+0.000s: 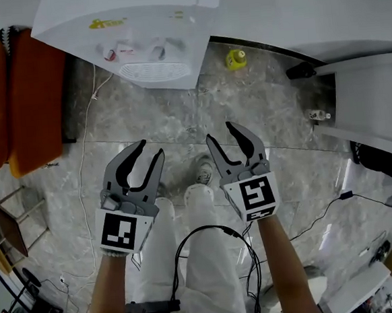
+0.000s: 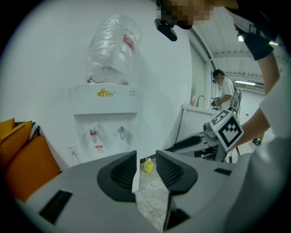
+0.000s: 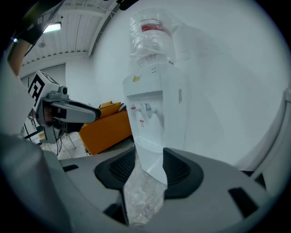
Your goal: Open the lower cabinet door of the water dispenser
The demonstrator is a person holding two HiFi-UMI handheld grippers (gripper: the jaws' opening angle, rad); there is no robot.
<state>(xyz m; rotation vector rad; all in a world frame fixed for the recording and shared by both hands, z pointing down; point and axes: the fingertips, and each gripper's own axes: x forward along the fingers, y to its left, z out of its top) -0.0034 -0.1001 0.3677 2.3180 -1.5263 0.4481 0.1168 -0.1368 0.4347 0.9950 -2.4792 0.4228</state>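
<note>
The white water dispenser (image 1: 149, 34) stands against the wall ahead, with red and blue taps (image 2: 107, 133) and a wrapped bottle (image 2: 111, 50) on top. Its lower front (image 3: 152, 157) shows only in the right gripper view, far beyond the jaws, and looks closed. My left gripper (image 1: 151, 148) and right gripper (image 1: 220, 132) hang side by side over the marble floor, well short of the dispenser. Both are open with nothing between their fingers. My legs and one shoe (image 1: 204, 171) show below them.
Orange cushions (image 1: 22, 98) lie left of the dispenser. A small yellow bottle (image 1: 236, 59) sits on the floor by the wall to its right. A white counter (image 1: 374, 98) stands at the right. Cables (image 1: 82, 168) trail across the floor. A person (image 2: 223, 91) stands far behind.
</note>
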